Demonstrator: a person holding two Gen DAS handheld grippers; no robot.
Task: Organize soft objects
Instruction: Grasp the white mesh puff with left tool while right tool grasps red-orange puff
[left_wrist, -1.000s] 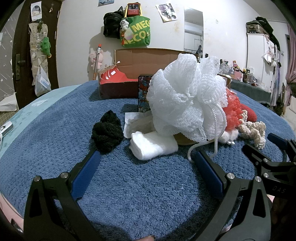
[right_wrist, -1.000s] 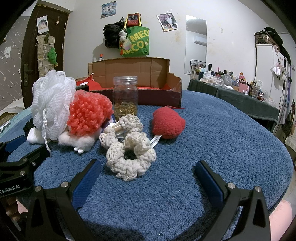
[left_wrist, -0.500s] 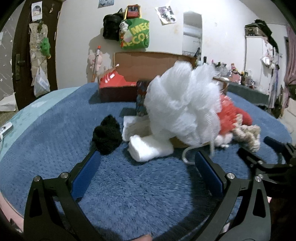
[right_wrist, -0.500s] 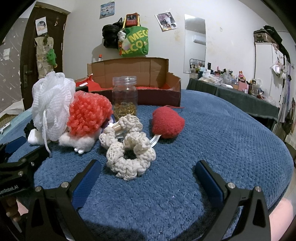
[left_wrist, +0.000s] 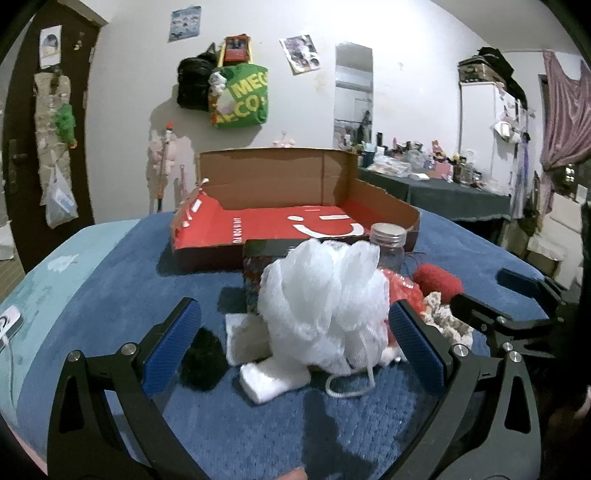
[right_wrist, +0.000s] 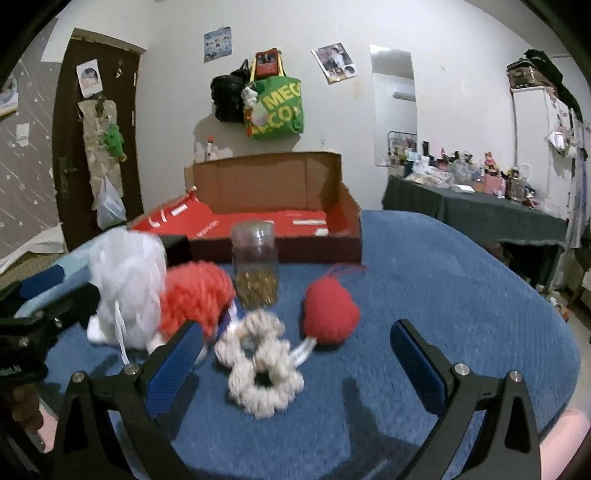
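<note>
A white mesh bath pouf (left_wrist: 325, 295) lies on the blue blanket between the open fingers of my left gripper (left_wrist: 295, 325), which hovers above it. Beside the pouf lie a black fuzzy scrunchie (left_wrist: 201, 363), a folded white cloth (left_wrist: 273, 376), a red knitted ball (right_wrist: 195, 299), a cream crocheted scrunchie (right_wrist: 258, 369) and a red knitted heart (right_wrist: 330, 312). My right gripper (right_wrist: 291, 343) is open over the cream scrunchie. An open cardboard box with a red inside (left_wrist: 288, 225) stands behind the pile.
A glass jar with a metal lid (right_wrist: 255, 266) and a dark patterned box (left_wrist: 255, 266) stand among the soft things. The blue blanket (right_wrist: 443, 295) stretches out to the right. A cluttered table (right_wrist: 480, 210) stands at the far right, a door (right_wrist: 96, 147) at the left.
Both grippers have risen and tilted down, so the box's red inside now shows. The left gripper has moved in over the white pouf. The objects have not moved.
</note>
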